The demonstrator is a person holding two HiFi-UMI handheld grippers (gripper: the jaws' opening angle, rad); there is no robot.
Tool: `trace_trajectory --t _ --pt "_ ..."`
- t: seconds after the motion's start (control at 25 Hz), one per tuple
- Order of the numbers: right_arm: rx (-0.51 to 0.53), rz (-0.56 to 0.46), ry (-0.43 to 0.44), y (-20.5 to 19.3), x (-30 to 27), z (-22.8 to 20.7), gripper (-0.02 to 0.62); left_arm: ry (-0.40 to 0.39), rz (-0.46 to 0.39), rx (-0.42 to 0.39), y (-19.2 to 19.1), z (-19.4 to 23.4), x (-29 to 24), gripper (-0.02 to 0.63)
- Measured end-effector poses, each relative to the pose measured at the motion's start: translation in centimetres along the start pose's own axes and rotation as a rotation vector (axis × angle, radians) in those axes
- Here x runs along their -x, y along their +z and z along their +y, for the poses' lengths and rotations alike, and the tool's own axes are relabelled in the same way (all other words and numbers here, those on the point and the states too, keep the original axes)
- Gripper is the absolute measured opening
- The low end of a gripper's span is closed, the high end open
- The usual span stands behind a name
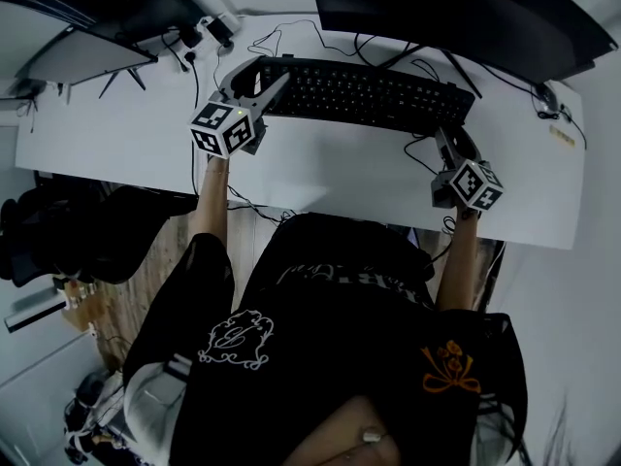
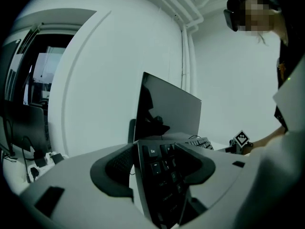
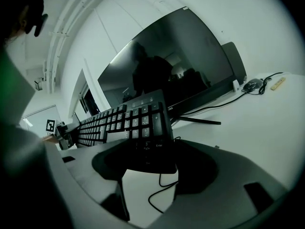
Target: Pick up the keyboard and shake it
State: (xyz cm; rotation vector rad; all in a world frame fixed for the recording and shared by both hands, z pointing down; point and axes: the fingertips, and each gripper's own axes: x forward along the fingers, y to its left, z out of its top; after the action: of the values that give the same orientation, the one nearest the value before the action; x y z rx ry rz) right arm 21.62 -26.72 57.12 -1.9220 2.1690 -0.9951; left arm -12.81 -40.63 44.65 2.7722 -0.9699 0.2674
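Note:
A black keyboard [image 1: 359, 93] lies across the far part of the white desk [image 1: 330, 178], gripped at both ends. My left gripper [image 1: 254, 83] is shut on its left end. In the left gripper view the Esc corner of the keyboard [image 2: 159, 175] stands on edge between the pads of the left gripper [image 2: 157, 161], which press on it. My right gripper [image 1: 451, 149] is shut on the right end. In the right gripper view the numpad end of the keyboard [image 3: 138, 123] sits in the right gripper [image 3: 152, 159], raised off the desk with its cable hanging below.
A large dark monitor [image 1: 456, 8] stands just behind the keyboard. A mouse [image 1: 548, 100] with its cable lies at the far right. A second screen [image 1: 78, 56] and a power strip [image 1: 209, 29] are at the far left. Loose cables [image 1: 417, 153] trail over the desk.

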Motion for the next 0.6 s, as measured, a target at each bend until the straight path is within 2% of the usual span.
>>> trace_trajectory --t 0.4,0.6 --pt "0.057 -0.113 0.035 2.9 4.1 -1.7 0.278 -0.002 -0.076 -0.217 3.9 -7.0 1.6 0.27" --pt "0.077 -0.109 0.086 1.8 6.0 -3.3 0.278 0.017 -0.087 -0.358 4.7 -11.4 2.9 0.267"
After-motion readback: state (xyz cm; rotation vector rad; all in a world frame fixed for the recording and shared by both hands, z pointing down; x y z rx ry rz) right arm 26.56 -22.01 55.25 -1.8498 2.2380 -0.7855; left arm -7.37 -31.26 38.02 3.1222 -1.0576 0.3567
